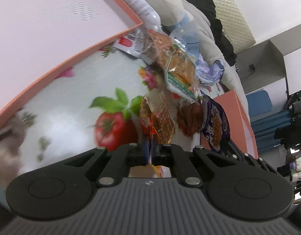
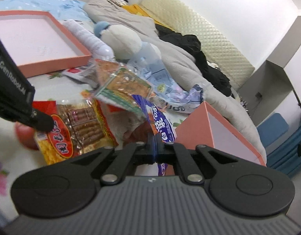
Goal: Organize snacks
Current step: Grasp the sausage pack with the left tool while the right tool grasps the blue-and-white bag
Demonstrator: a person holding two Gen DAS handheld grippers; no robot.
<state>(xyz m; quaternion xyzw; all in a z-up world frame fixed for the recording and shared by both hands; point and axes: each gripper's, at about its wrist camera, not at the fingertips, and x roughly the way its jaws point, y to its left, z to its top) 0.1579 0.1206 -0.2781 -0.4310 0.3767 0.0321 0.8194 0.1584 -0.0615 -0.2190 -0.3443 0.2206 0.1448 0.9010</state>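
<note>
My left gripper (image 1: 149,146) is shut on the edge of a red and yellow snack packet (image 1: 156,121), which also shows in the right wrist view (image 2: 78,129) with the left gripper (image 2: 42,123) on its left end. My right gripper (image 2: 155,143) is shut on a blue and white snack packet (image 2: 160,121), seen at the right in the left wrist view (image 1: 215,123). Both packets hang above the floral sheet (image 1: 72,105). A green-edged cracker packet (image 2: 125,86) lies behind them, also in the left wrist view (image 1: 177,68).
A shallow pink box lid (image 2: 52,62) lies at the back left. An open pink box (image 2: 219,135) stands at the right. Clear plastic bottles (image 2: 156,70), a red and white packet (image 1: 128,44), a plush toy (image 2: 121,39) and grey bedding (image 2: 189,62) crowd the back.
</note>
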